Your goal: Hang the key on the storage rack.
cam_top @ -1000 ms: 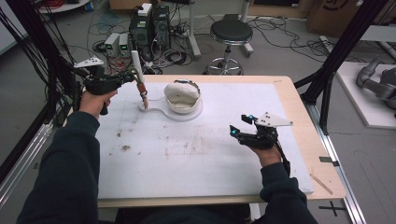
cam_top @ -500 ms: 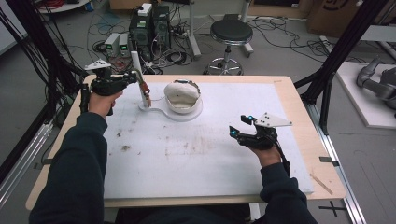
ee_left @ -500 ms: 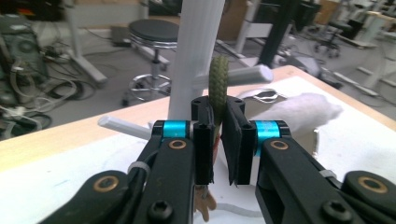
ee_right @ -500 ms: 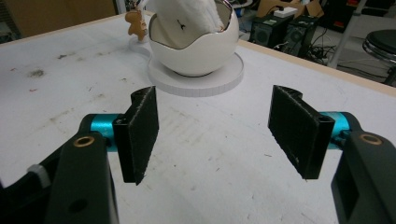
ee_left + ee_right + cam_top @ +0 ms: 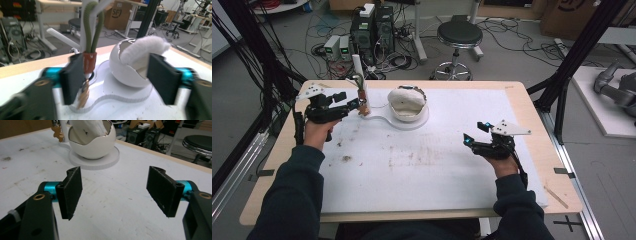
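A white egg-shaped bowl (image 5: 408, 104) with a fluffy white cloth (image 5: 143, 49) in it sits on a flat white base (image 5: 384, 121) at the back of the table. On the base's left end stands a white post (image 5: 360, 82) with a green cord loop (image 5: 90, 30), a red-brown collar (image 5: 89, 62) and a golden twisted piece (image 5: 83, 95). My left gripper (image 5: 352, 103) is open, with the post just inside its left jaw and the bowl ahead (image 5: 117, 77). My right gripper (image 5: 472, 140) hovers open and empty over the mat, pointing at the bowl (image 5: 92, 142).
A white mat (image 5: 437, 160) with brown stains covers the wooden table (image 5: 557, 165). Behind the table are a stool (image 5: 459, 32), computer towers (image 5: 372, 27) and floor cables. Black frame posts (image 5: 572, 65) rise at both sides.
My left gripper has dropped back a little toward the person and now sits low beside the post. The right gripper has barely moved.
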Tool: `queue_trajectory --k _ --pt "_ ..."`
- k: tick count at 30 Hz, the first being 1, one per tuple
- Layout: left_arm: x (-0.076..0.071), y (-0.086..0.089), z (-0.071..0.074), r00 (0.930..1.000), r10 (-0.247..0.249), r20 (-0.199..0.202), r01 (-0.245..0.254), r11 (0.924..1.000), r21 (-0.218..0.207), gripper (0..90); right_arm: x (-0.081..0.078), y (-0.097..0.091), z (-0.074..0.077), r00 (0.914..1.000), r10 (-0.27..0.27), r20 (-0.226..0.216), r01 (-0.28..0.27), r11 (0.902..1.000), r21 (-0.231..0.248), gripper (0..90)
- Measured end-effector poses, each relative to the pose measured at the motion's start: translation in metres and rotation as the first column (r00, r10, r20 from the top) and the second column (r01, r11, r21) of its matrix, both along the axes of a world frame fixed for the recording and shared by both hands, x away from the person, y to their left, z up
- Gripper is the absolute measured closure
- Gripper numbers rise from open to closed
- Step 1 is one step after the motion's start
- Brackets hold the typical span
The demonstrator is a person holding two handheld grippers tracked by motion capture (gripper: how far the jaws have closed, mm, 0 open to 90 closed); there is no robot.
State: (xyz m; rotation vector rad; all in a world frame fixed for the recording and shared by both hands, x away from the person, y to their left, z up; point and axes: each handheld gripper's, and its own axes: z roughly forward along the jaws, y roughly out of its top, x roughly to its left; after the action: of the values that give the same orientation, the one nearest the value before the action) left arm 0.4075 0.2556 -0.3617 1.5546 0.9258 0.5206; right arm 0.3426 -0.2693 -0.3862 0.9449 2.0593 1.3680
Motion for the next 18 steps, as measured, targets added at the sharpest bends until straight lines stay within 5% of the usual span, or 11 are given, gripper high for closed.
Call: queue_trajectory --k 2,9,18 --pt "-0.01 -0.001 -0.006 0.9997 -0.004 0.022 0.004 0.9998 0.017 21.4 0.002 -0.003 -0.001 0.9999 -0.01 -0.006 0.01 0.9998 -0.017 26.5" --pt "-0.041 -0.017 -0.028 0.9955 -0.05 0.081 0.044 0.996 0.078 20.3 0.006 -0.01 -0.004 0.9994 -0.034 -0.011 0.033 0.9965 -0.077 21.9" --pt "-0.056 -0.027 -0.04 0.9966 -0.046 0.069 0.04 0.9956 0.085 20.4 0.003 -0.029 -0.006 0.9975 -0.067 -0.02 0.066 0.995 -0.075 21.9"
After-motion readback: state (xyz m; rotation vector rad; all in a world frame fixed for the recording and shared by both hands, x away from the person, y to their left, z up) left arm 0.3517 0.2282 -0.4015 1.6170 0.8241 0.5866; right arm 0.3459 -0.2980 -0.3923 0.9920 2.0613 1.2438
